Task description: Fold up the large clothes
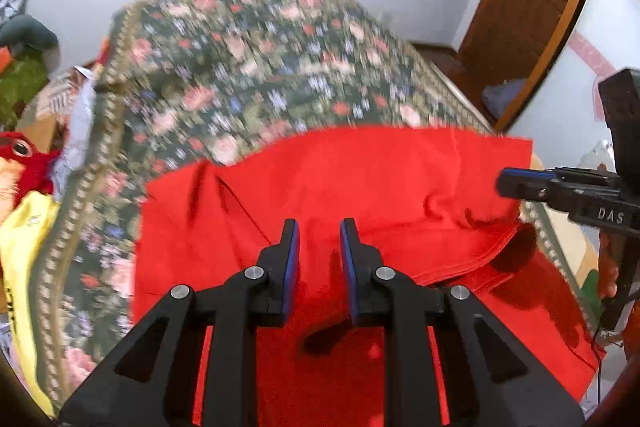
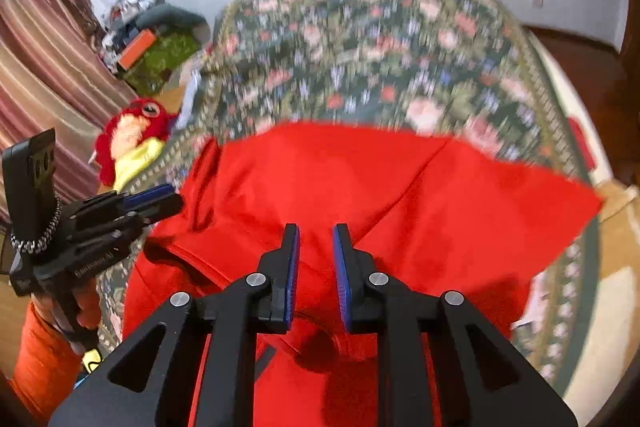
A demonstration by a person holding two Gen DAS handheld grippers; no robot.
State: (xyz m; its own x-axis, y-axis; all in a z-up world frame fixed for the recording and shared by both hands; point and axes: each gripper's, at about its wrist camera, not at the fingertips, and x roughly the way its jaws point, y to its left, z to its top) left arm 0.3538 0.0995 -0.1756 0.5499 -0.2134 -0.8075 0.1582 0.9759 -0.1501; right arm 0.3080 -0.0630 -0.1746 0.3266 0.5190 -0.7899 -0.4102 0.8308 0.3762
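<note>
Left wrist view: the left gripper [image 1: 319,231] hangs over a red garment [image 1: 360,187], its black fingers set a narrow gap apart with nothing between them; the blue pads [image 1: 294,267] are ribbed and flat. The garment is a plain, matte cloth, spread on a bed [image 1: 248,67] with one layer folded over another, so a stitched hem [image 1: 472,259] curves across its right side. The bedcover is a dark floral weave with a pale, beaded-looking border, smeared by motion blur. The right gripper [image 1: 505,183] enters from the right edge, seen side-on, so its gap cannot be read here. At the left lie a red plush toy [image 1: 24,155] and a yellow cloth [image 1: 24,247], both cut off by the frame. A brown wooden door [image 1: 532,11] stands at the upper right.

Right wrist view: the right gripper [image 2: 316,233] also stands slightly parted and empty above the garment [image 2: 400,195], whose far edge runs straight across the bed [image 2: 380,47] and whose right corner comes to a point. The left gripper [image 2: 168,201] shows at the left, held by a hand [image 2: 86,307] in an orange sleeve [image 2: 40,359], mostly hidden behind the handle. A striped curtain [image 2: 44,67] hangs beyond. The plush toy [image 2: 136,131] is clearer here; the clutter behind it is hard to make out.
</note>
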